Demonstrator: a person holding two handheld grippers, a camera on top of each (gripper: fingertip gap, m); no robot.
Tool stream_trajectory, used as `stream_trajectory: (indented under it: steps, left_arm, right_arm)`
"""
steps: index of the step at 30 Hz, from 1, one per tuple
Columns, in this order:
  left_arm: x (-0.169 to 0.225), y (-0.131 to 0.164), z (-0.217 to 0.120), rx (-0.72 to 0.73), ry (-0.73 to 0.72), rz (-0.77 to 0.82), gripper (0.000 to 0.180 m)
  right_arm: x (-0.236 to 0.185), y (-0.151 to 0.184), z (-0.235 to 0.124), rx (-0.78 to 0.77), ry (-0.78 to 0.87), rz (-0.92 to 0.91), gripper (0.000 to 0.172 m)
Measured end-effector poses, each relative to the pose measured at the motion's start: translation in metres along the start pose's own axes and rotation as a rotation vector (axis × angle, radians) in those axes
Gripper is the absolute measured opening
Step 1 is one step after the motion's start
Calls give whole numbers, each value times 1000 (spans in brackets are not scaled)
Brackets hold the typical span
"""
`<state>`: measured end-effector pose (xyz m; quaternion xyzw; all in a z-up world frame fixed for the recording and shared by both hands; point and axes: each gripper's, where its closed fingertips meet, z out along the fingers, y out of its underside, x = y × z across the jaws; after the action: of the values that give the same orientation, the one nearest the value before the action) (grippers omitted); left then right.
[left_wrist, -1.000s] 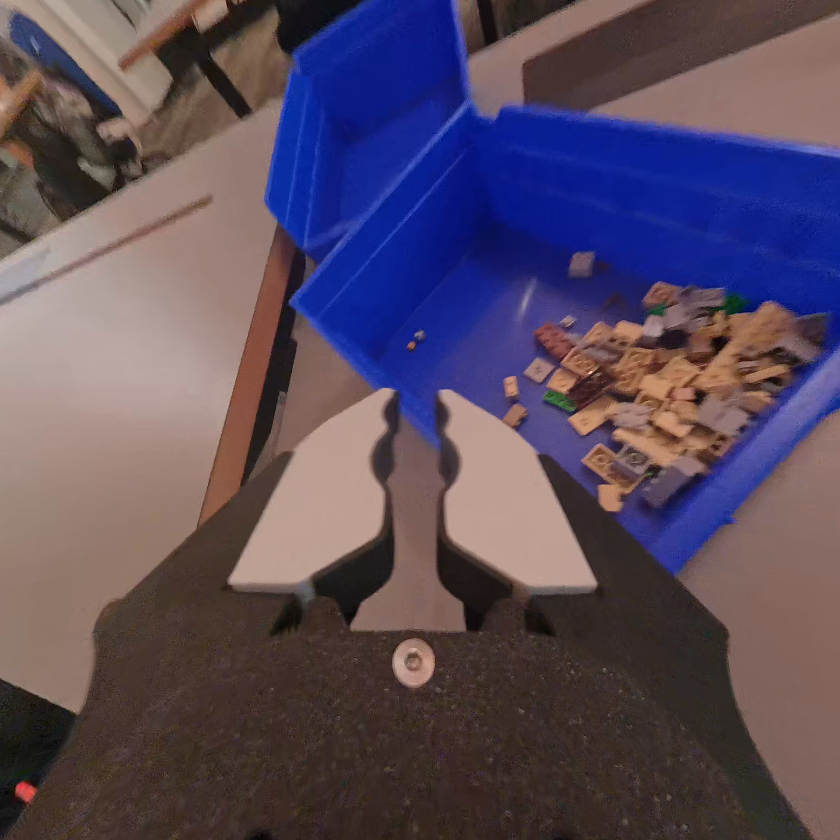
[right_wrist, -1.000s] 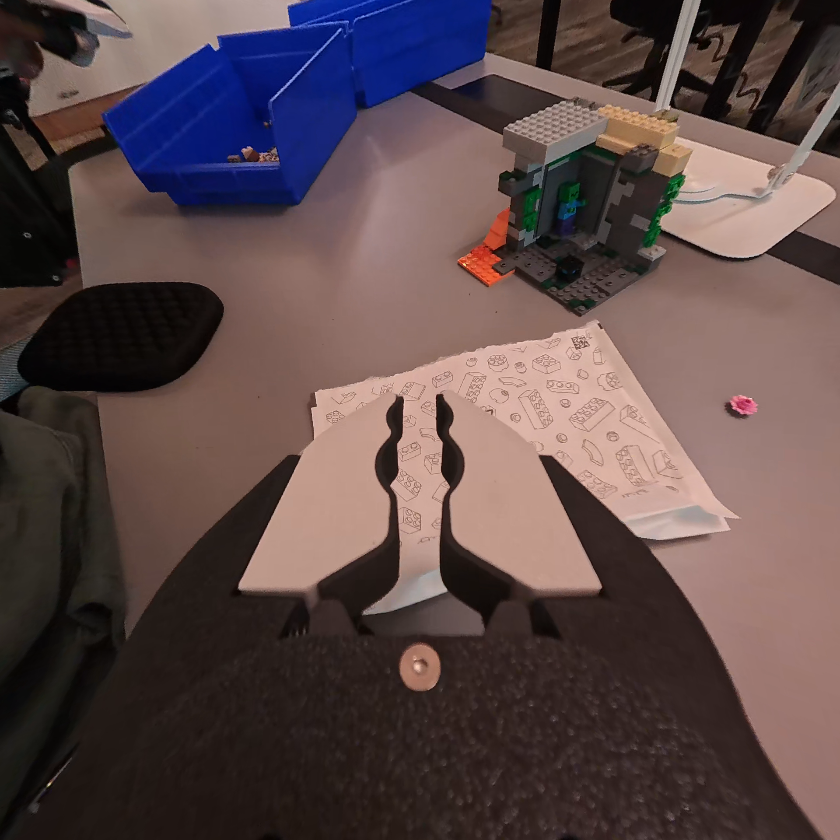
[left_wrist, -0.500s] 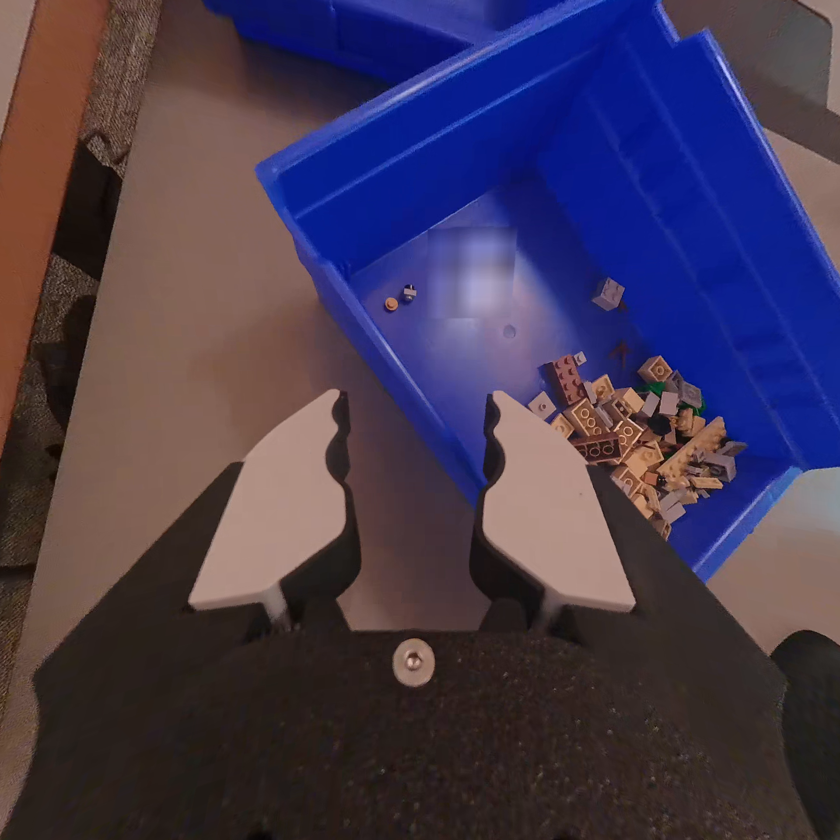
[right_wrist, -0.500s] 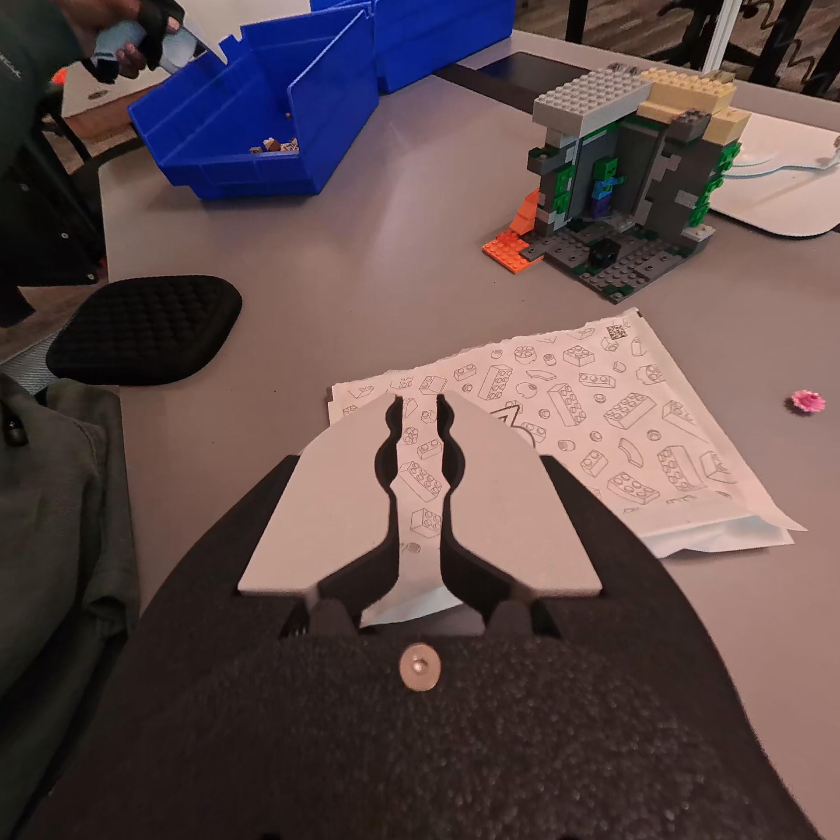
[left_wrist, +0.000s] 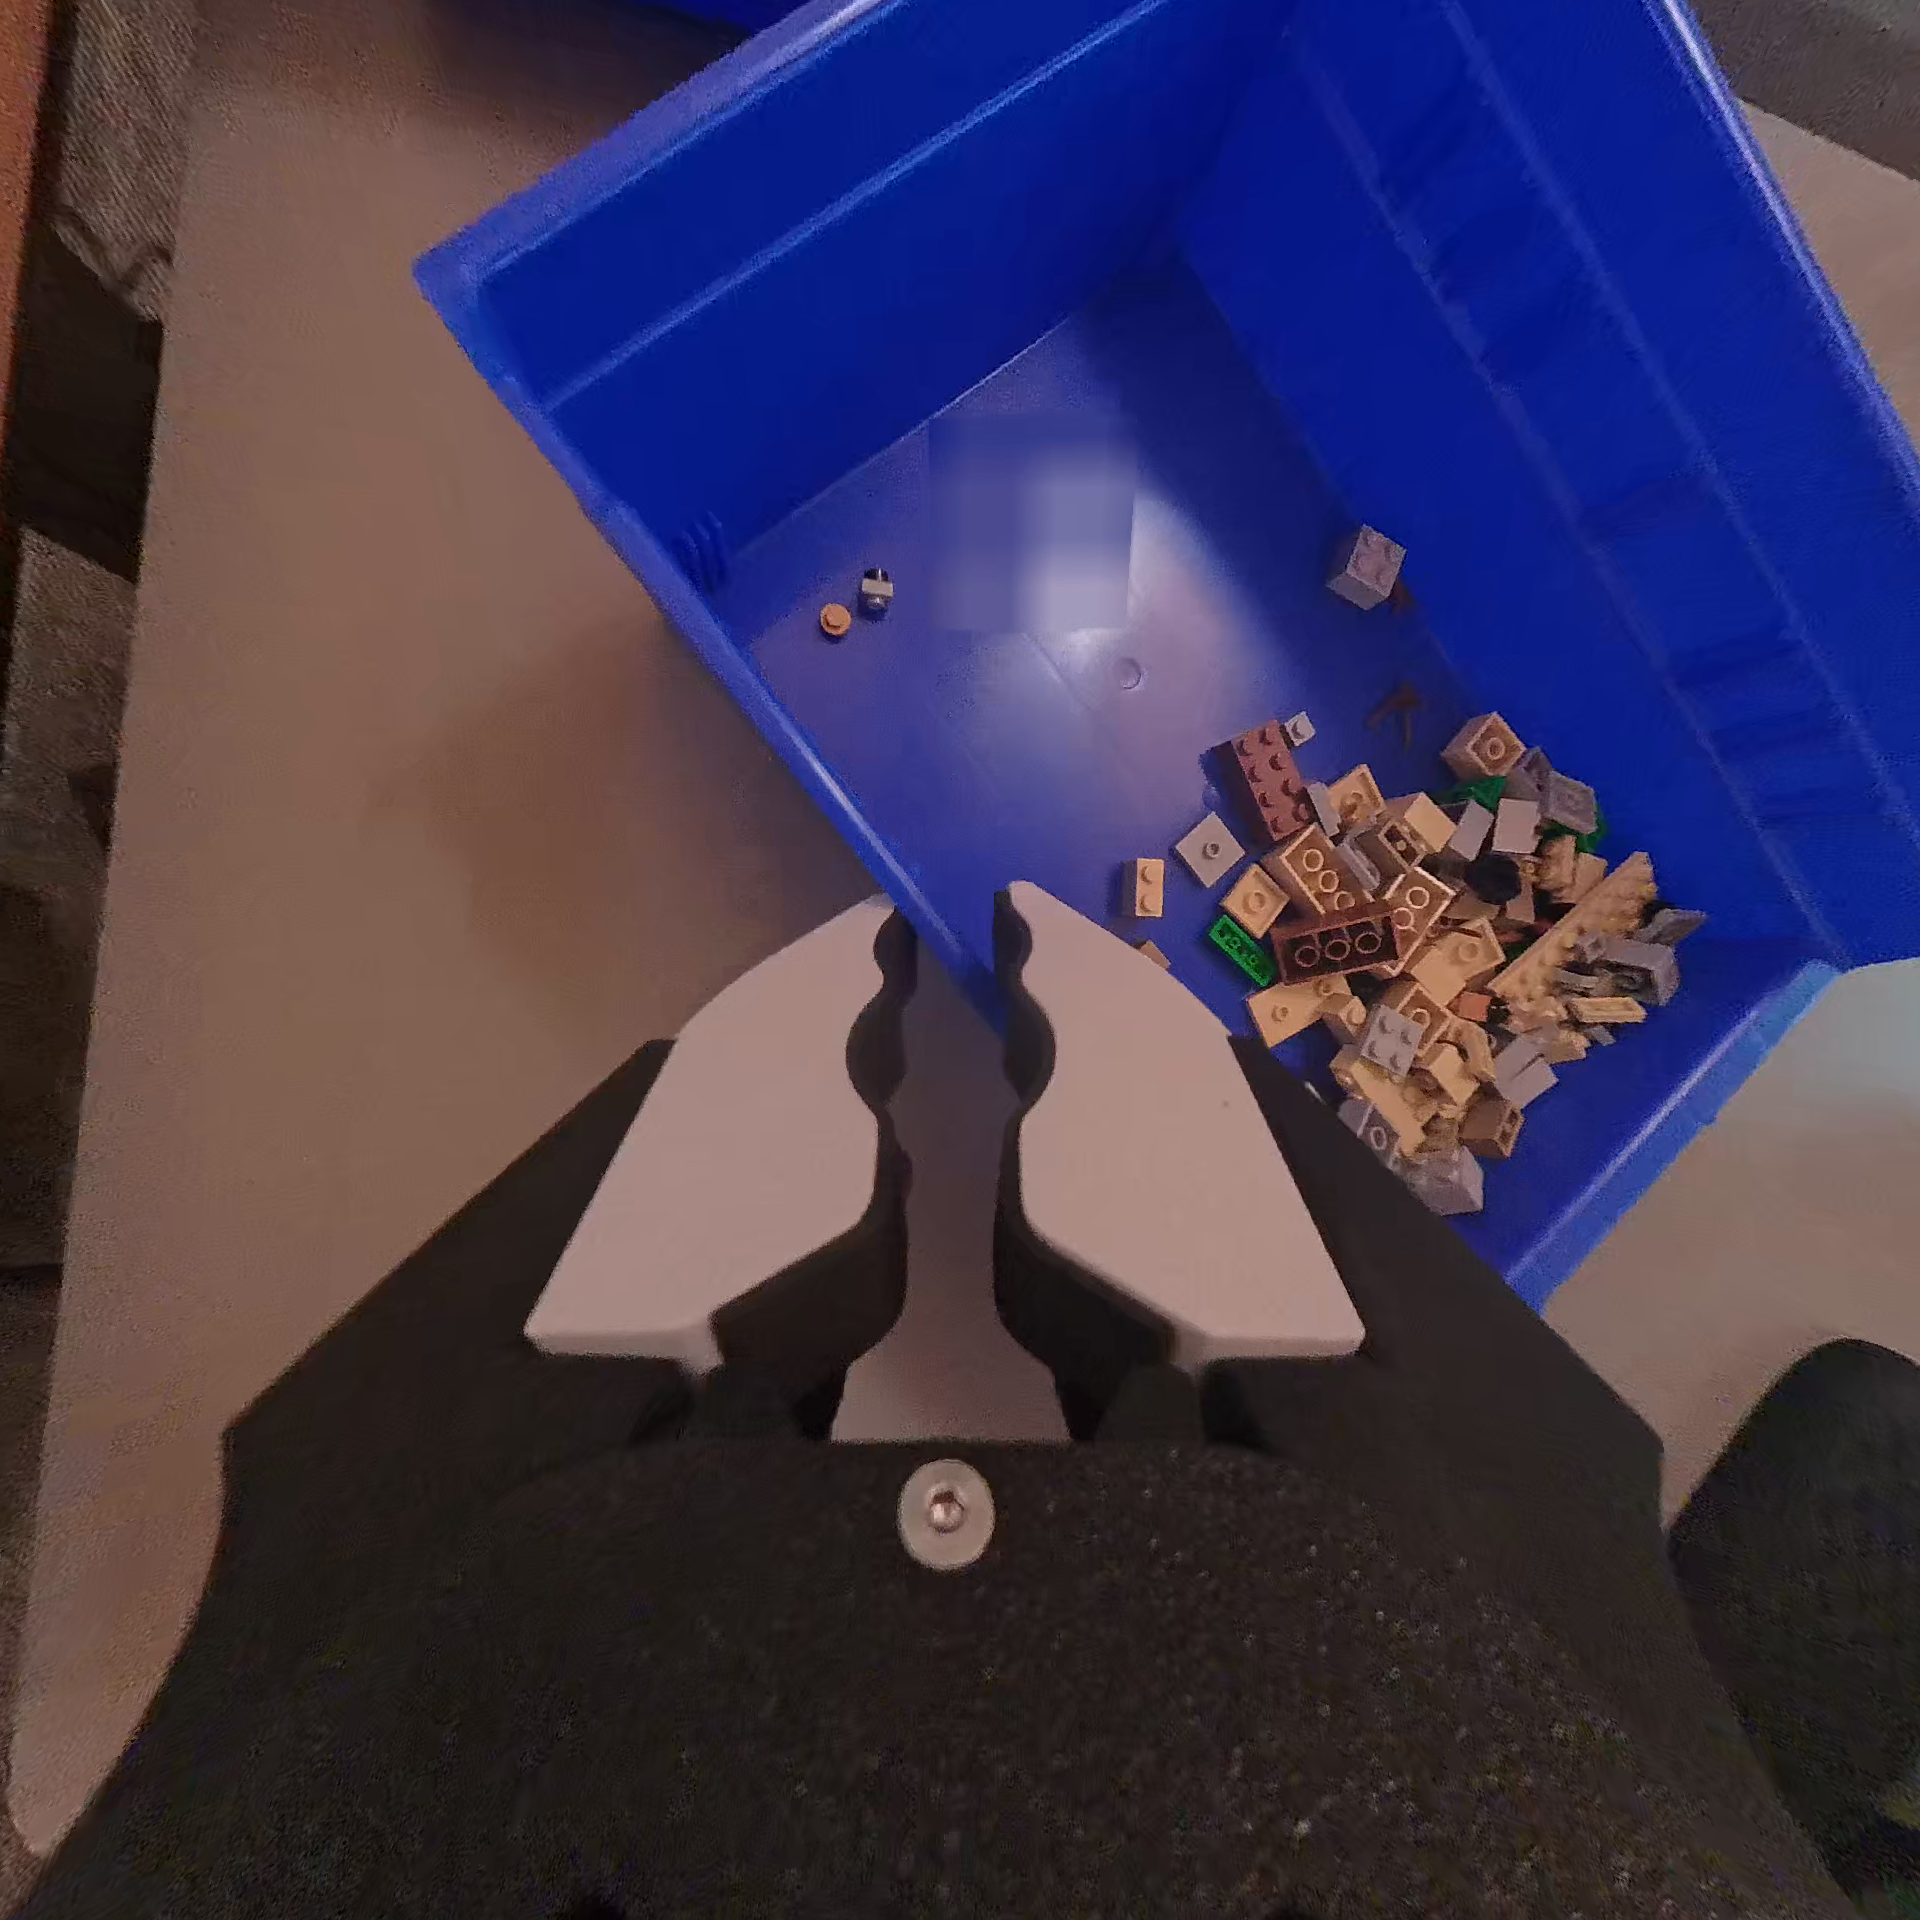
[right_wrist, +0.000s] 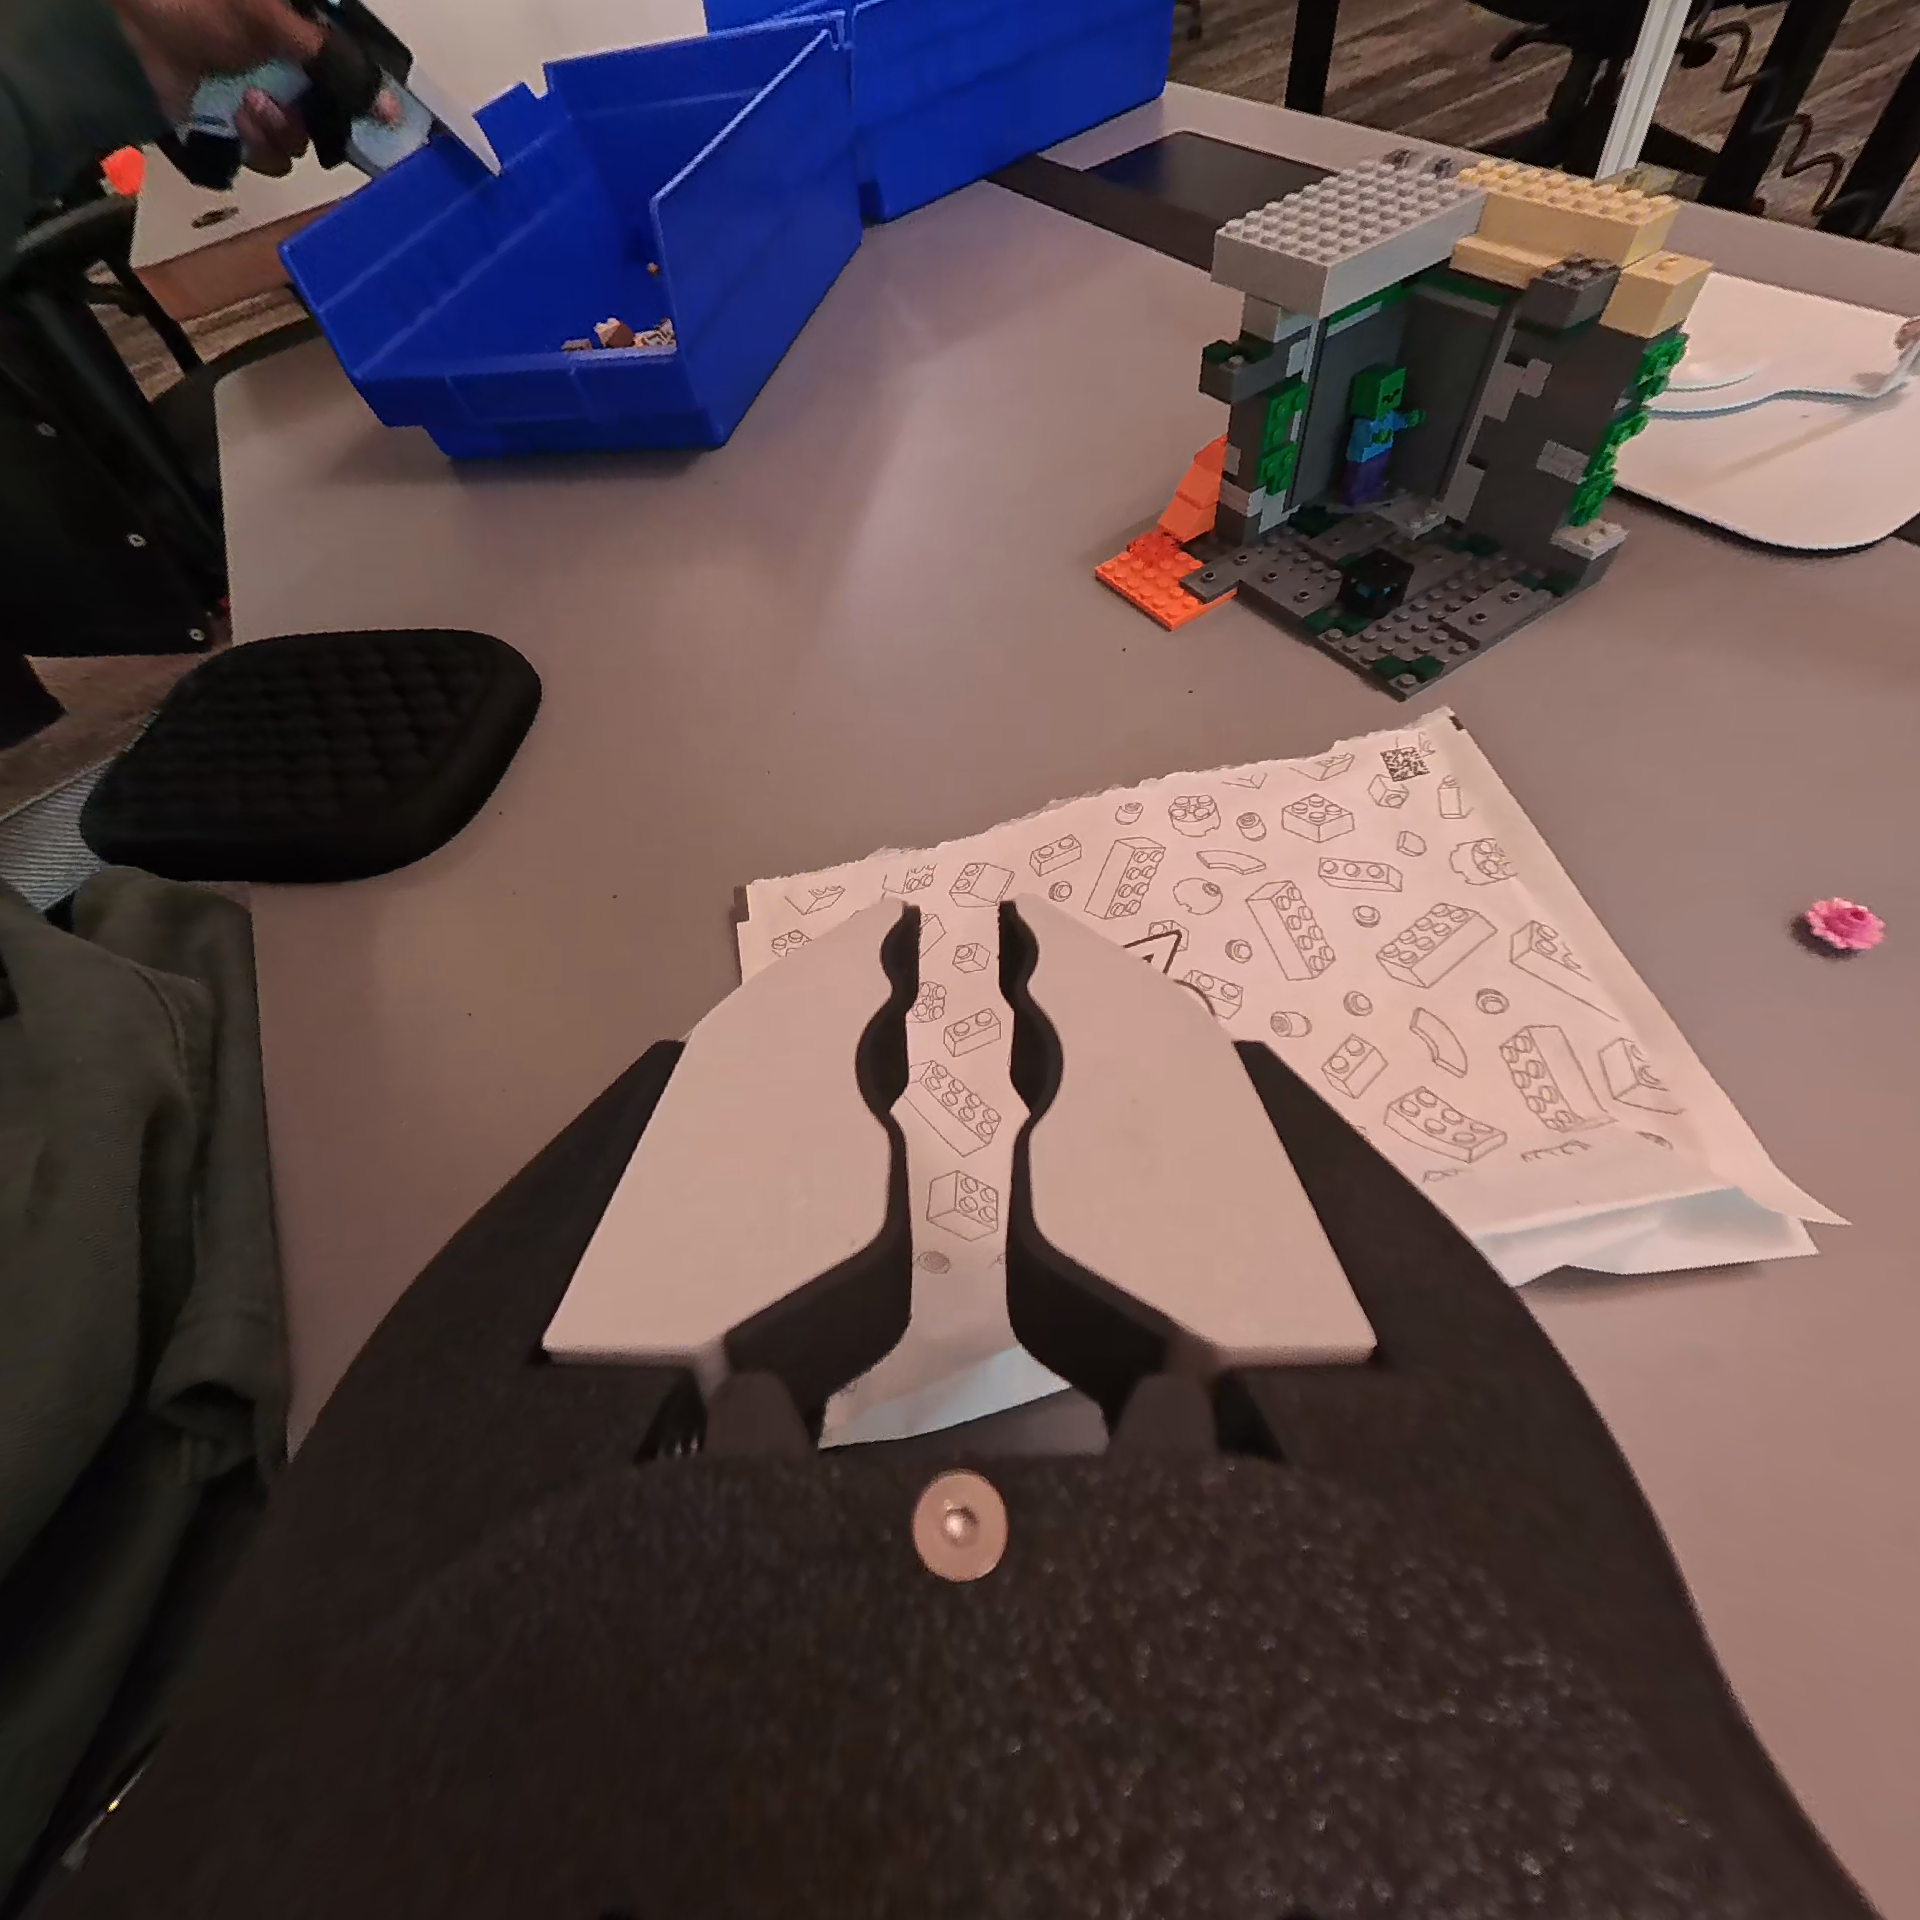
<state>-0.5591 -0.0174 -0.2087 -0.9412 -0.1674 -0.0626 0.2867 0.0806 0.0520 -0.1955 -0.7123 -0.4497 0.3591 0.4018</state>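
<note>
In the left wrist view my left gripper (left_wrist: 951, 909) is closed on the near side wall of a blue plastic bin (left_wrist: 831, 312). The wall's rim runs between the two fingertips, one finger outside and one inside. A heap of tan, grey and brown toy bricks (left_wrist: 1434, 935) lies in the bin's right corner. The right wrist view shows this gripper (right_wrist: 457, 135) at the top of the same bin (right_wrist: 540, 343). My right gripper (right_wrist: 958, 914) is shut with nothing between the fingers. It hovers over a white paper bag (right_wrist: 1403, 987) printed with brick drawings.
A built brick model (right_wrist: 1434, 416) with an orange plate stands at the back right. A small pink flower piece (right_wrist: 1844, 923) lies right of the bag. A black padded armrest (right_wrist: 312, 748) sits at the table's left edge. More blue bins (right_wrist: 987, 94) stand behind. A white base plate (right_wrist: 1787, 436) lies far right. There is about 65 centimeters between the tips of the two grippers.
My left gripper swung down over the bin, opened wide astride its near wall, then closed on it. My right gripper stayed shut and drifted slightly over the paper bag.
</note>
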Motion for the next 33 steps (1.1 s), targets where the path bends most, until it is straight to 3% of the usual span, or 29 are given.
stream_trajectory:
  steps: [10,15,22,33]
  left_arm:
    - [44,-14,-50,353,-92,158,13]
    - [71,-17,-67,432,-202,280,12]
    - [93,-31,-65,566,-58,153,5]
    - [103,-27,-8,371,-57,192,6]
  right_arm:
    - [9,3,-14,-6,41,6,14]
    - [9,1,-11,-16,40,4,14]
    - [1,-2,-6,-27,39,-22,14]
    - [-4,0,-8,-66,50,-54,14]
